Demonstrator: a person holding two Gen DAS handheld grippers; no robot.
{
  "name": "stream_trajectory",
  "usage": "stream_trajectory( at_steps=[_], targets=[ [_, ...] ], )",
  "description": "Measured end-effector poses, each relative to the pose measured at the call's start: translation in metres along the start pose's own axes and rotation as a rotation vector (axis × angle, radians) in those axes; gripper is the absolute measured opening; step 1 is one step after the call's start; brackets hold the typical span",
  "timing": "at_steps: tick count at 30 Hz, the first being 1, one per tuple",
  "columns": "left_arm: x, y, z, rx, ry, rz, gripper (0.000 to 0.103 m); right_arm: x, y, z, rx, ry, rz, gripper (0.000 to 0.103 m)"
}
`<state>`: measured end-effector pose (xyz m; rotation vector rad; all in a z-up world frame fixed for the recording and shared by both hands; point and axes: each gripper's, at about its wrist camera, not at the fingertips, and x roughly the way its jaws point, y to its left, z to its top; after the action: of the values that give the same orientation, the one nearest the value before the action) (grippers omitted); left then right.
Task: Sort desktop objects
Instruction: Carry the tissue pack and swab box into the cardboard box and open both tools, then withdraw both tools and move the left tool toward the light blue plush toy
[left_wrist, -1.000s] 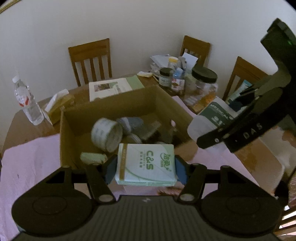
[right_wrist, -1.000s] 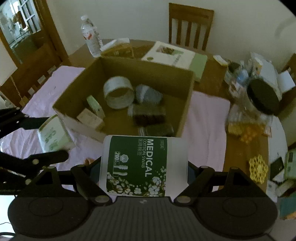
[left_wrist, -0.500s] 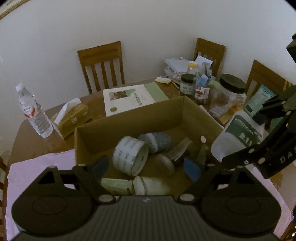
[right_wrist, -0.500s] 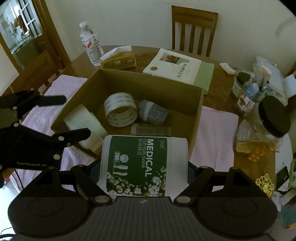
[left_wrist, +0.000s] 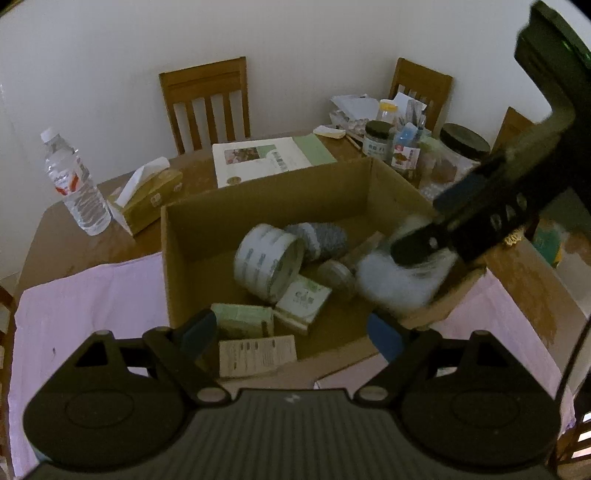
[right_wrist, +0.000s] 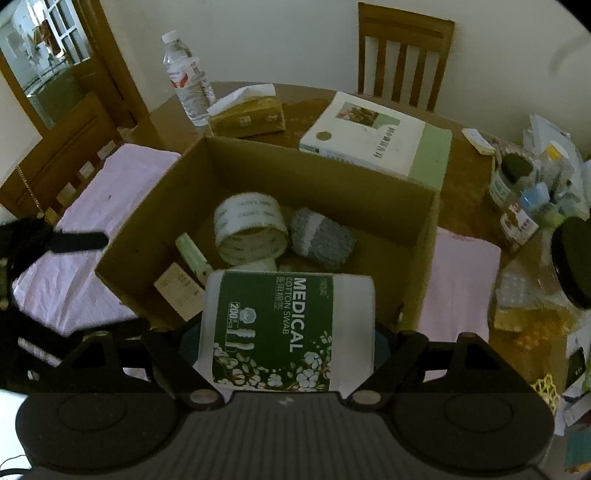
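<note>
An open cardboard box (left_wrist: 266, 195) (right_wrist: 317, 184) sits on the table. Inside lie a tape roll (left_wrist: 267, 256) (right_wrist: 251, 227), a grey bundle (left_wrist: 321, 236) (right_wrist: 321, 240), a C&S tissue pack (left_wrist: 303, 301) and small cartons (left_wrist: 243, 319). My left gripper (left_wrist: 291, 332) is open and empty above the box's near edge. My right gripper (right_wrist: 284, 339) is shut on a white and green medical cotton swab pack (right_wrist: 284, 325) over the box's near right corner. In the left wrist view the pack (left_wrist: 395, 280) is blurred, inside the box's right end.
A pink cloth (left_wrist: 85, 306) lies under the box. Behind stand a water bottle (left_wrist: 75, 184), a tissue box (left_wrist: 151, 195), a book (left_wrist: 266, 158) and several jars (left_wrist: 376, 138). A black-lidded jar (right_wrist: 569, 266) and clutter crowd the right. Chairs ring the table.
My left gripper opened and dropped the C&S tissue pack into the box, then pulled back. My right gripper moved the cotton swab pack forward and down over the box.
</note>
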<state>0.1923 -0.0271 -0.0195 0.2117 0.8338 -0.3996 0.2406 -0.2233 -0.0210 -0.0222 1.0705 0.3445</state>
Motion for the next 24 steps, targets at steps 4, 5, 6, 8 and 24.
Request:
stream_trajectory(
  at_steps=[4,5,6,8,24],
  targets=[
    [-0.006,-0.001,-0.005,-0.01,0.005,0.005,0.09,-0.006,0.003,0.002,0.0,-0.046,0.013,0.101],
    [-0.007,-0.002,-0.007,-0.014,0.01,0.006,0.09,-0.008,0.004,0.002,-0.003,-0.053,0.018,0.101],
    [-0.009,-0.004,-0.008,-0.019,0.014,0.007,0.09,-0.01,0.005,0.001,-0.006,-0.065,0.02,0.101],
    [-0.014,-0.006,-0.012,-0.027,0.02,0.004,0.09,-0.017,0.009,-0.002,-0.008,-0.093,0.012,0.101],
    [-0.037,-0.061,-0.079,-0.057,0.041,0.004,0.091,-0.032,0.017,-0.101,-0.141,-0.158,0.017,0.103]
  ],
)
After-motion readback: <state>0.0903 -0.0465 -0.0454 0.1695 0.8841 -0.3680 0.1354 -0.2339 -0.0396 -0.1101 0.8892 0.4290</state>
